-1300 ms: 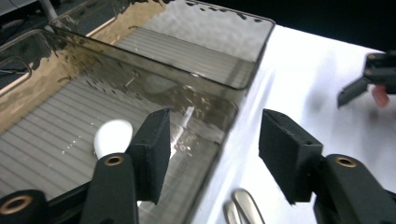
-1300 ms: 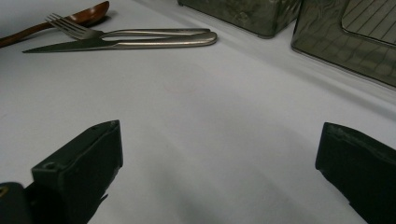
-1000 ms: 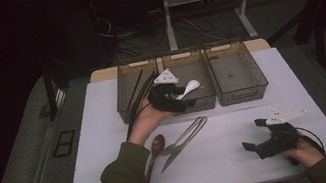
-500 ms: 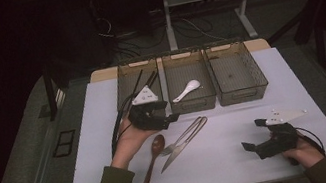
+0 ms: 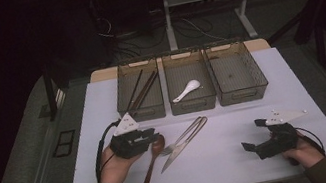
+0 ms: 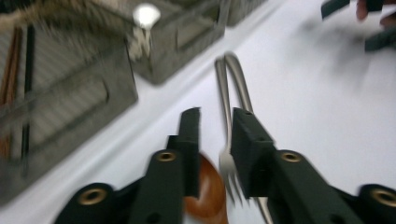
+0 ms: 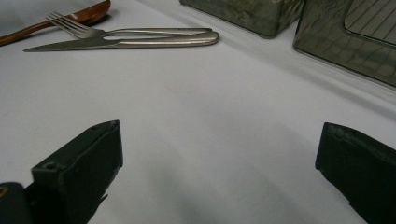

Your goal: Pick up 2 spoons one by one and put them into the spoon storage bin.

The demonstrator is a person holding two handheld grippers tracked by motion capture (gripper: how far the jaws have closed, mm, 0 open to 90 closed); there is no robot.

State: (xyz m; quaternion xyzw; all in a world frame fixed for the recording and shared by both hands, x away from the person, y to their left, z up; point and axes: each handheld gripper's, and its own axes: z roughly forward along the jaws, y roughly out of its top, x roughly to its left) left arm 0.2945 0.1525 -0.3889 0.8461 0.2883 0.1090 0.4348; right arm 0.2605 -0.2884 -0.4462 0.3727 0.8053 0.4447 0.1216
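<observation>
1. Jaws of my left tool have just been closing, now narrow, w/ fork tines and brown spoon bowl between them; can't tell if pads press yet.
2. Fork, knife & spoon lie side by side on desk, just below the baskets.
3. White spoon sits in middle basket.
4. My right tool rests wide open, holding nothing, well apart.

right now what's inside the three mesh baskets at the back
The left basket holds dark chopsticks. The middle basket holds a white ceramic spoon. The right basket looks empty, though its near wall hides part of the floor.
</observation>
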